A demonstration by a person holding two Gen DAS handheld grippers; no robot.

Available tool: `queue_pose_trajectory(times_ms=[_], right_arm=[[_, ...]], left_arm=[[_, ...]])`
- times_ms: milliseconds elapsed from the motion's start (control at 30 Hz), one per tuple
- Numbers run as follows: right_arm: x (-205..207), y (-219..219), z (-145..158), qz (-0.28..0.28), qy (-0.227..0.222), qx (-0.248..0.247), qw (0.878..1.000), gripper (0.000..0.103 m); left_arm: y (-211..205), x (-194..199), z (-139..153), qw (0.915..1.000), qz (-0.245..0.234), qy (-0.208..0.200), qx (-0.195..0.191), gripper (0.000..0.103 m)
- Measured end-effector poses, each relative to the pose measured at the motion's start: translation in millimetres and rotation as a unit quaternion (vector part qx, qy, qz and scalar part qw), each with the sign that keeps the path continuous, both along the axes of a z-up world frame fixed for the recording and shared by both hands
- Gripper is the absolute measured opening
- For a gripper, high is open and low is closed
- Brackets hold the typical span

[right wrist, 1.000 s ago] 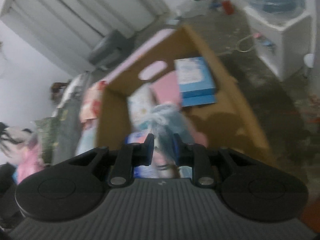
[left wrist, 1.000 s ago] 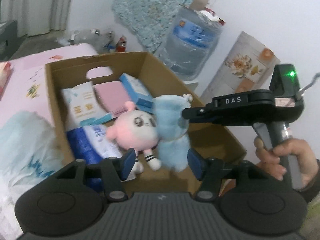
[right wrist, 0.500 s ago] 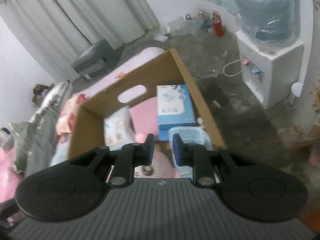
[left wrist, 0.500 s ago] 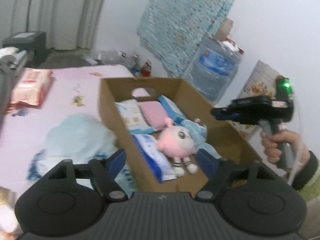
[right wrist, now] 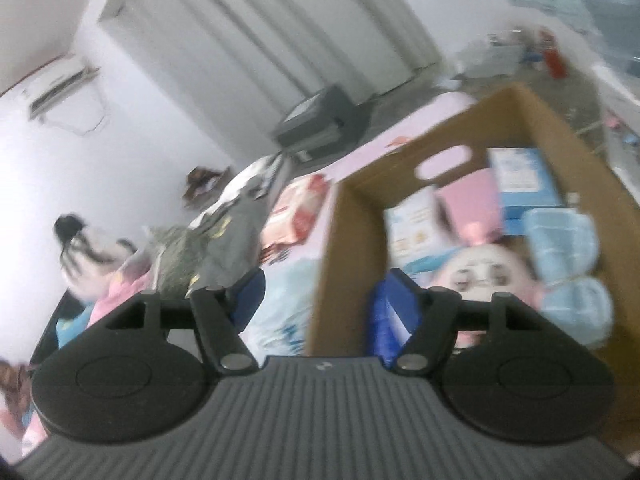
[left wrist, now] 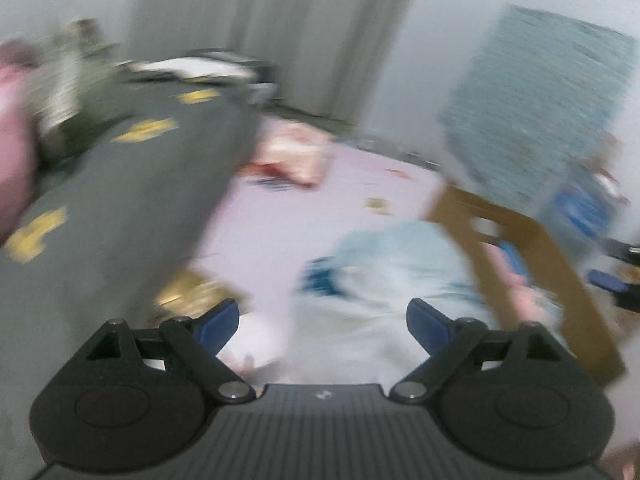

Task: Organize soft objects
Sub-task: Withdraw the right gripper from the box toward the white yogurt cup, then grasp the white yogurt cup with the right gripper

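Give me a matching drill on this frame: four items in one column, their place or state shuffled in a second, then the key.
Items:
1. pink plush doll
2. light blue plush
3. pale blue plastic pack
4. red-and-white tissue pack

Places:
A. on the pink bed cover, outside the cardboard box, against its near wall
B. in the box, face up
C. on the bed farther back, beside the grey blanket
D. in the box, at the doll's right in the right wrist view

Pairs: 1-B, 2-D, 3-A, 4-C
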State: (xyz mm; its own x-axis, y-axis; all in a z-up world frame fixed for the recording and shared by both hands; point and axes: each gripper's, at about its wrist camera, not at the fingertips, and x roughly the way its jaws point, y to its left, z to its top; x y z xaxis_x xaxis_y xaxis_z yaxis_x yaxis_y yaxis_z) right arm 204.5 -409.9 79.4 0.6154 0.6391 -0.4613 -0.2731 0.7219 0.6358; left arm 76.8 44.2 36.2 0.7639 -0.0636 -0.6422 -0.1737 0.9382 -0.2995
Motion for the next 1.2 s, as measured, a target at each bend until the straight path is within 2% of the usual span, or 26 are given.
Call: queue_pose_trajectory(times_ms=[167,267,400,600,733,800,1000,1200], right_arm=[[11.5,58.0,-1.4,0.064,0.004,0.009,0.998,0.068],[15.4,93.0,-4.0,0.1,0.011,0.018,0.995,0.068],[13.6,145.0,-9.6,0.153,0.026,0.031,0.987,0.068],[14.6,217.8,-37.1,0.229,0.071,0.021,0.971,0.068],[11.0,254.0,-60.5,0.264,0.116,0.018,0.957,0.068],[7.1,268.6,-68.3,0.279,0.127,0.013,0.952,0.068],[2.6,308.8,-78.3,0.305,0.13,-0.033,0.943,0.068],[-2.4,342.5,-84.0,0.309,0.095,-0.118,0.939,0.068]], left_arm=[[23.6,-32.3,-20.9,0.9976,0.069,0.004,0.0,0.09],[28.7,-47.3,-28.6,0.9969,0.079,0.007,-0.005,0.09],[25.4,-56.0,-37.2,0.9955,0.09,0.024,0.019,0.085],[12.2,-71.4,-51.2,0.9967,0.075,0.024,0.021,0.082],[4.6,-72.7,-59.1,0.9977,0.058,0.032,0.013,0.068],[3.1,-71.6,-57.6,0.9984,0.051,0.024,0.007,0.065],[-5.5,-59.4,-54.2,0.9994,0.031,0.011,0.014,0.064],[-9.5,-53.0,-59.9,0.9996,0.021,0.015,0.012,0.064]])
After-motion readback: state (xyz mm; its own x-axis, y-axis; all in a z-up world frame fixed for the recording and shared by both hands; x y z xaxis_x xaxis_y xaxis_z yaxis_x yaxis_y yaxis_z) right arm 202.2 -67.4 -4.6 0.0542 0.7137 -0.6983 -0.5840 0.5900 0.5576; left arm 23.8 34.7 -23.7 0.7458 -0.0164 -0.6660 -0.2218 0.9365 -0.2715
